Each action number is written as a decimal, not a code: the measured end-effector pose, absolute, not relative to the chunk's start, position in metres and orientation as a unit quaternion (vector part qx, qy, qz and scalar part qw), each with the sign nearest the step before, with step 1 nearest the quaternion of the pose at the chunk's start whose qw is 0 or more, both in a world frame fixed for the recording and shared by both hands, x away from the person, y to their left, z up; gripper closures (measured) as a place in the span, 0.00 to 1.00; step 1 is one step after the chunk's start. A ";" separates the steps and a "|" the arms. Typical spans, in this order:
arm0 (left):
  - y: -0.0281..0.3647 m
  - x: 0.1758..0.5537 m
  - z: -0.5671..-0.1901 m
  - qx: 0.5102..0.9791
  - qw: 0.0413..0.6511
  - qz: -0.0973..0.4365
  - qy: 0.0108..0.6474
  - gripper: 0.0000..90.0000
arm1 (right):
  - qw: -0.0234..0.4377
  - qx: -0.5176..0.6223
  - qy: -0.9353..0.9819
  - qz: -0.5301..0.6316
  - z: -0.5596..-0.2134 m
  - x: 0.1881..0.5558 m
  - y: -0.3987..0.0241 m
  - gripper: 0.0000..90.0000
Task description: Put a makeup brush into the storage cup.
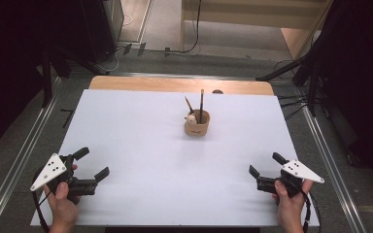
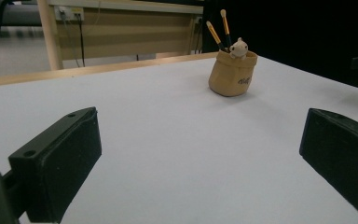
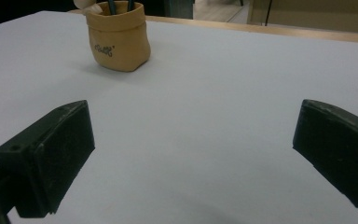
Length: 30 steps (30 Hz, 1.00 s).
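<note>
A small tan sack-shaped pot stands upright near the middle back of the white table. Two dark brushes and a little cream figure stick out of it. The same pot shows far ahead in the left gripper view and at the upper left, pot, in the right gripper view. My left gripper rests open near the front left of the table, held by a hand. At the front right my right gripper is also open. Nothing sits between either pair of jaws.
A wooden strip edges the table's far side. Beyond it lie floor cables and a light wooden desk. Dark stands and curtains flank both sides of the table.
</note>
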<state>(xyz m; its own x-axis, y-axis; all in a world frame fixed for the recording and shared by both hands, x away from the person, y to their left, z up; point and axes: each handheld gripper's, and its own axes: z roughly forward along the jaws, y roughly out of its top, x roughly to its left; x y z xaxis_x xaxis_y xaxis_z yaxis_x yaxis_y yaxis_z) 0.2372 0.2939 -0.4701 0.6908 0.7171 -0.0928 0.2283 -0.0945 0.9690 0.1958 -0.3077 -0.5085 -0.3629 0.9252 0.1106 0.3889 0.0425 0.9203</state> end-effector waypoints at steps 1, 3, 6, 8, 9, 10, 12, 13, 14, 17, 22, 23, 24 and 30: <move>0.294 0.237 -0.470 0.710 0.584 0.209 0.333 0.00 | 0.276 0.493 0.667 0.486 -0.509 0.195 -0.309 0.00; 0.294 0.237 -0.470 0.710 0.585 0.209 0.333 0.00 | 0.277 0.494 0.666 0.487 -0.509 0.193 -0.313 0.00; 0.294 0.237 -0.470 0.709 0.585 0.209 0.333 0.00 | 0.278 0.496 0.663 0.486 -0.508 0.190 -0.317 0.00; 0.294 0.237 -0.470 0.709 0.585 0.209 0.334 0.00 | 0.275 0.499 0.662 0.487 -0.509 0.188 -0.320 0.00; 0.294 0.237 -0.470 0.709 0.585 0.209 0.334 0.00 | 0.276 0.498 0.663 0.487 -0.509 0.187 -0.321 0.00; 0.294 0.237 -0.470 0.709 0.585 0.209 0.334 0.00 | 0.277 0.498 0.663 0.485 -0.509 0.185 -0.323 0.00; 0.294 0.237 -0.470 0.709 0.585 0.209 0.334 0.00 | 0.277 0.498 0.663 0.485 -0.509 0.182 -0.325 0.00; 0.294 0.237 -0.470 0.709 0.585 0.209 0.334 0.00 | 0.278 0.499 0.663 0.485 -0.510 0.181 -0.327 0.00; 0.294 0.237 -0.470 0.709 0.585 0.209 0.334 0.00 | 0.279 0.499 0.663 0.483 -0.510 0.179 -0.328 0.00; 0.294 0.237 -0.470 0.709 0.585 0.209 0.334 0.00 | 0.280 0.501 0.665 0.478 -0.511 0.175 -0.333 0.00; 0.293 0.237 -0.470 0.710 0.585 0.208 0.333 0.00 | 0.278 0.506 0.661 0.479 -0.513 0.171 -0.340 0.00; 0.293 0.237 -0.470 0.710 0.585 0.208 0.333 0.00 | 0.278 0.506 0.661 0.479 -0.513 0.171 -0.341 0.00; 0.293 0.237 -0.470 0.709 0.585 0.207 0.333 0.00 | 0.277 0.506 0.661 0.479 -0.514 0.171 -0.341 0.00; 0.293 0.238 -0.471 0.710 0.585 0.206 0.334 0.00 | 0.271 0.506 0.665 0.479 -0.513 0.174 -0.335 0.00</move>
<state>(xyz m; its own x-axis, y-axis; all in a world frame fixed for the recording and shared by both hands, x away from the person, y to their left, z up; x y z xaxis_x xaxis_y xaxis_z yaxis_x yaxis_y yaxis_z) 0.2378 0.2933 -0.4707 0.6920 0.7152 -0.0981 0.2324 -0.0920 0.9683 0.1737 -0.3352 -0.5132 -0.3415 0.9316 0.1247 0.4137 0.0298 0.9099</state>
